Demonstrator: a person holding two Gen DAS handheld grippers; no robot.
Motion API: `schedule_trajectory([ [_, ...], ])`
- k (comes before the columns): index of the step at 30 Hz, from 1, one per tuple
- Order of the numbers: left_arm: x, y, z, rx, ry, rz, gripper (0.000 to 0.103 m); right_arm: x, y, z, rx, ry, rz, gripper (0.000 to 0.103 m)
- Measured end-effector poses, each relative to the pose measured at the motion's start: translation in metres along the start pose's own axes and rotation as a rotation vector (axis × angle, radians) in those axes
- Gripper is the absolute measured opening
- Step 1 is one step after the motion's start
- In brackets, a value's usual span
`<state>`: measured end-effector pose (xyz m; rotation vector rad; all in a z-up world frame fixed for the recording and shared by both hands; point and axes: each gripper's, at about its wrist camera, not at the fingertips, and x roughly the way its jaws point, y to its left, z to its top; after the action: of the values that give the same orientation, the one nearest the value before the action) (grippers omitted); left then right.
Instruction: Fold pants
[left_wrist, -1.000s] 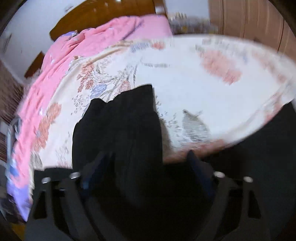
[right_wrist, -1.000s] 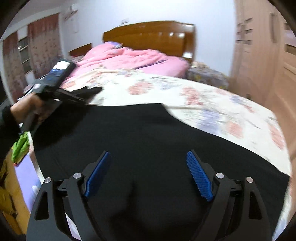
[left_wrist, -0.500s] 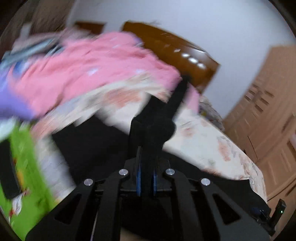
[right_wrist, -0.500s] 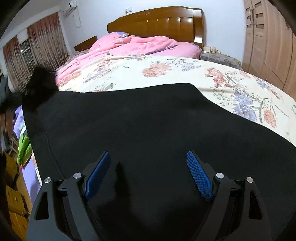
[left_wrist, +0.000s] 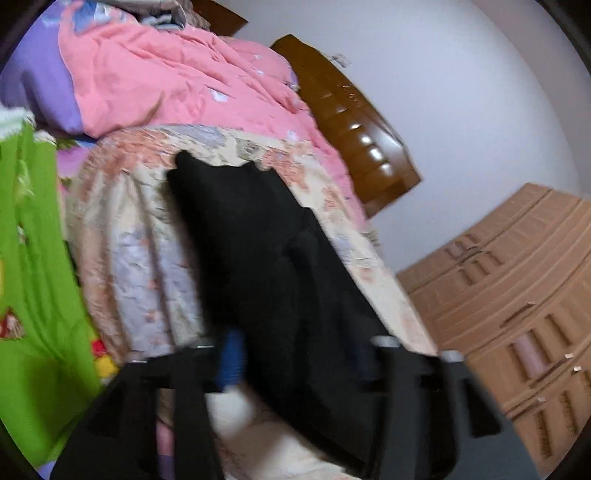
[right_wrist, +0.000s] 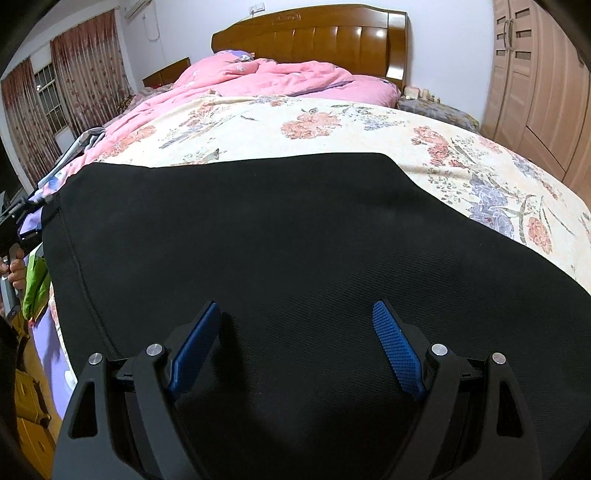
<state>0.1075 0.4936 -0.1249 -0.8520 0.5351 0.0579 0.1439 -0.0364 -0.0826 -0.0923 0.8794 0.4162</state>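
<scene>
From the left wrist view, which is tilted and smeared with motion, the left gripper (left_wrist: 295, 358) has its fingers spread, one blue pad visible on the near side and the other dim against dark cloth; the black pants (left_wrist: 266, 251) lie across the flowered bedspread (left_wrist: 122, 229) close to the bed's edge, and the cloth runs between the fingers, though whether it touches either pad cannot be told through the blur; the risk, as I judge it, is that the pants sit so near the drop of the bedspread that a tug from this side could drag a corner over the edge; a bright green fabric (left_wrist: 33, 258) hangs just beside the bed on the outer side, a pink quilt (left_wrist: 177, 81) is heaped further up, and the wooden headboard (left_wrist: 351, 122) and wardrobe (left_wrist: 517, 295) stand beyond, none of them in the path. From the right wrist view, the right gripper (right_wrist: 295, 347) is also wide open, both pads hovering over the pants (right_wrist: 258, 236) with nothing pinched; the cloth lies broad and fairly flat, its far edge curving across the bedspread (right_wrist: 332, 125); closing here on the smooth middle would likely gather a bunch or only one layer, spoiling the fold line, so an edge or corner looks the safer hold; at the left margin the other hand (right_wrist: 14, 269) and its tool stand just off the pants' side seam; the pink quilt (right_wrist: 266, 77) is well apart, and curtains (right_wrist: 85, 70) hang far off.
</scene>
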Motion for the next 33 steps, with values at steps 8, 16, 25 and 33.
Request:
schedule_trajectory([
  [8, -0.024, -0.077, -0.029, 0.305, -0.182, 0.422, 0.097, 0.0, 0.001, -0.001, -0.004, 0.006, 0.018, 0.087],
  [16, 0.074, -0.241, -0.111, 0.816, 0.054, 0.261, 0.101, 0.004, 0.006, -0.002, -0.037, 0.019, -0.004, 0.088],
  [25, 0.165, -0.305, -0.149, 0.806, 0.268, 0.113, 0.101, -0.019, -0.021, 0.02, -0.032, -0.008, 0.0, 0.089],
  [33, 0.219, -0.31, -0.187, 0.942, 0.39, 0.174, 0.102, 0.002, -0.114, 0.02, 0.103, 0.074, -0.071, 0.094],
])
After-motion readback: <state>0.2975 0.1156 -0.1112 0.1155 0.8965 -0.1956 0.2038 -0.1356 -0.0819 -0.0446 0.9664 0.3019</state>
